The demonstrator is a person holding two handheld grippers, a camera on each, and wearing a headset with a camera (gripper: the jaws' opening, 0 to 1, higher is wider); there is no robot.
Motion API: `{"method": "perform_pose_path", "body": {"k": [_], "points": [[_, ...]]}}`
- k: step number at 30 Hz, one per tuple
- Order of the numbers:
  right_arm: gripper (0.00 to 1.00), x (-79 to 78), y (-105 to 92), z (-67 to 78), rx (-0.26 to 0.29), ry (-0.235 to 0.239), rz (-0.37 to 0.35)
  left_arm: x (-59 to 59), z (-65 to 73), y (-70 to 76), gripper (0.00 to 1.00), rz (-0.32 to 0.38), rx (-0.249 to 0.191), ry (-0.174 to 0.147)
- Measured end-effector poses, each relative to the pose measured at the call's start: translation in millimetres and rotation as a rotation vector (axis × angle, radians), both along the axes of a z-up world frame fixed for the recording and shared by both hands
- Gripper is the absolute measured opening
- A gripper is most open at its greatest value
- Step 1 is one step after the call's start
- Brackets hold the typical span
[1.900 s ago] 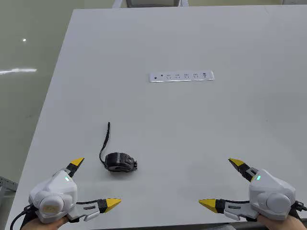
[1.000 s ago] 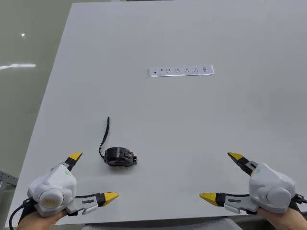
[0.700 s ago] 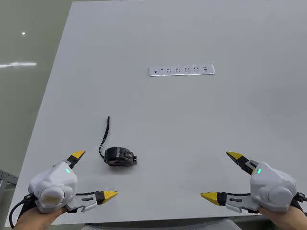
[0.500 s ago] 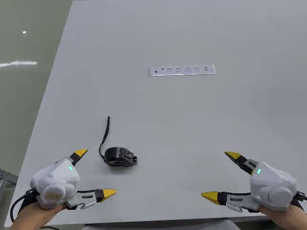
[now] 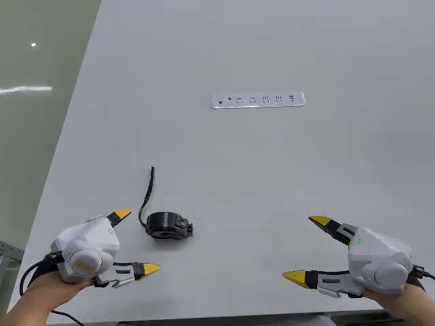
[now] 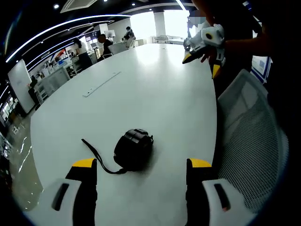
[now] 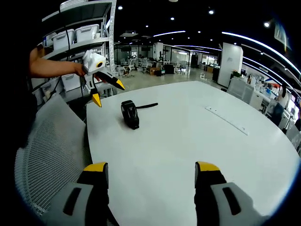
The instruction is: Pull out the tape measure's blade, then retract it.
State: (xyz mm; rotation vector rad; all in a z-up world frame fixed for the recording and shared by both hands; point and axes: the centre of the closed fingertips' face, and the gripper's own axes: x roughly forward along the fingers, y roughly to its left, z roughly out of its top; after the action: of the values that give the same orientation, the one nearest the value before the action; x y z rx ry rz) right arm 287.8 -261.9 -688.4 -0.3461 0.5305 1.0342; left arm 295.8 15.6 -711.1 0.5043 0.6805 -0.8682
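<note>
A black tape measure (image 5: 168,225) with a black wrist strap (image 5: 147,195) lies on the white table (image 5: 258,170), near the front left. Its blade is inside the case. My left gripper (image 5: 134,242) stands open just left of it, jaws wide, pointing at the tape measure (image 6: 133,149) a short way ahead. My right gripper (image 5: 307,248) is open near the front right edge, well apart from the tape measure (image 7: 130,113). Nothing is between either pair of fingers. The right gripper (image 6: 203,44) appears far off in the left gripper view, and the left gripper (image 7: 104,79) in the right gripper view.
A white power strip (image 5: 258,100) is set flat in the table's middle, farther back. The table's left edge (image 5: 64,136) drops to a green floor. A mesh chair back (image 6: 249,141) is close behind the table's front edge.
My left gripper has moved forward and right, closer to the tape measure. The right gripper has edged slightly inward. The tape measure has stayed put.
</note>
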Motion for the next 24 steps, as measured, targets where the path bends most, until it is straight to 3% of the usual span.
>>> {"method": "perform_pose_path", "body": {"k": [24], "points": [[0.67, 20.7, 36.3, -12.7, -0.027, 0.004, 0.153, 23.1, -22.6, -1.9, 0.64, -0.146, 0.1, 0.03]]}}
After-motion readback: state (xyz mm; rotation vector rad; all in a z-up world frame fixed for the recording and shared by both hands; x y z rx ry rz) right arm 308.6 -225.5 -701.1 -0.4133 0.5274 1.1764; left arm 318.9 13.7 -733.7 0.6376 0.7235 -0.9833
